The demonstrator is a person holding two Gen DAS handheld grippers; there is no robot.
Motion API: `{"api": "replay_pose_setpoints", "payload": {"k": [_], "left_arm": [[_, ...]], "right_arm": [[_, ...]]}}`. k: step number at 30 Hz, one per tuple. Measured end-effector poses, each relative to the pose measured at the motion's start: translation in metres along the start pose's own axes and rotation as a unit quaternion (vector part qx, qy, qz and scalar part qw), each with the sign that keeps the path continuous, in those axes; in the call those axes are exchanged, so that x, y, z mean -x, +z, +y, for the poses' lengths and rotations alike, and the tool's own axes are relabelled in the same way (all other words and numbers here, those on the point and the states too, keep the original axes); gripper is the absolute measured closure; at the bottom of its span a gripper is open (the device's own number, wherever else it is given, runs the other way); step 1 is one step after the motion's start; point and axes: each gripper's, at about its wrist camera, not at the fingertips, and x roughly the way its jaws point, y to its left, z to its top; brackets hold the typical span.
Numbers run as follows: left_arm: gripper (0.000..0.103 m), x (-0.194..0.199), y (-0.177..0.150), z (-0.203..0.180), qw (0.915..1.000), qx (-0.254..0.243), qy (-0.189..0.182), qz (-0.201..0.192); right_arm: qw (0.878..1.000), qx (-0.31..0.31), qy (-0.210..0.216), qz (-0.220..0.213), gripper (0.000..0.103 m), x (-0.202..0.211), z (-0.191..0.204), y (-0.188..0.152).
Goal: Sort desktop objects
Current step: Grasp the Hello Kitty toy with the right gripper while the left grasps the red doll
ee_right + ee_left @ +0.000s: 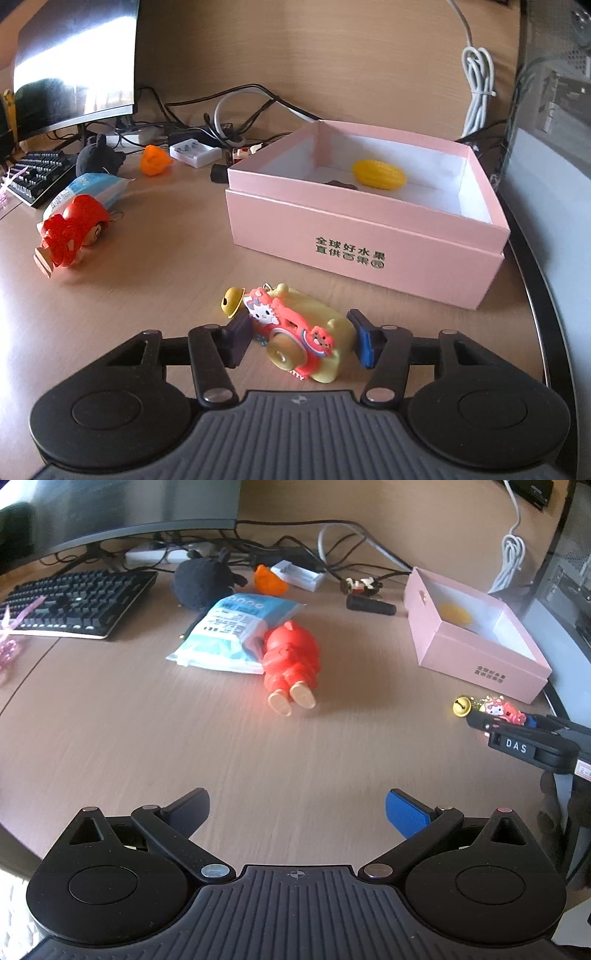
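Two claws: right claw (301,341) brackets the toy camera (306,339) on the desk (147,295), fingers just beside it; left claw (297,812) spread wide, holding nothing.

Count around the one open pink cardboard box (369,240): one yellow plastic corn cob (379,174) inside it; outside it, one yellow-and-pink cartoon toy camera (303,339) with one gold bell (232,301), one red plastic doll figure (291,657), one orange plastic toy (155,160), one dark plush toy (201,581), one blue-white soft packet (229,631), one black keyboard (74,603).
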Motion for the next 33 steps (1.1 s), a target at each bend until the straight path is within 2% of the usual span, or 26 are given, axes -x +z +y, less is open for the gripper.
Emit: {"api": "replay_pose_setpoints", "payload": {"k": [6,14,16,18,24,27,30,32,33], "left_arm": [[0.0,-0.014,0.014,-0.017,0.999,-0.033,-0.029,-0.004],[0.0,-0.027,0.024,-0.042,0.9935,-0.081,-0.08,-0.001],[0.0,-0.03,0.024,-0.045,0.9924,-0.086,-0.088,0.002],[0.0,-0.031,0.026,-0.047,0.9917,-0.089,-0.093,0.002],[0.0,-0.033,0.029,-0.045,0.991,-0.088,-0.101,0.005],[0.0,-0.034,0.028,-0.044,0.9911,-0.087,-0.1,0.007],[0.0,-0.033,0.028,-0.042,0.9915,-0.086,-0.098,0.005],[0.0,-0.032,0.027,-0.04,0.9921,-0.083,-0.094,0.003],[0.0,-0.031,0.027,-0.038,0.9927,-0.083,-0.088,-0.003]], "right_arm": [[1.0,-0.024,0.0,0.008,0.048,0.021,0.004,-0.009],[0.999,0.043,0.005,0.006,0.047,0.046,0.018,-0.033],[0.999,0.043,-0.015,0.008,0.027,0.049,0.015,-0.034],[0.998,0.035,-0.047,0.008,0.026,0.052,0.012,-0.037],[0.996,-0.024,-0.081,0.023,0.022,0.061,-0.002,-0.044],[0.995,-0.05,-0.081,0.021,0.022,0.063,0.0,-0.049],[0.996,-0.043,-0.079,0.01,0.022,0.06,0.006,-0.049],[0.997,-0.036,-0.071,0.007,0.027,0.059,0.006,-0.047],[0.997,-0.033,-0.067,0.005,0.037,0.057,0.007,-0.045]]}}
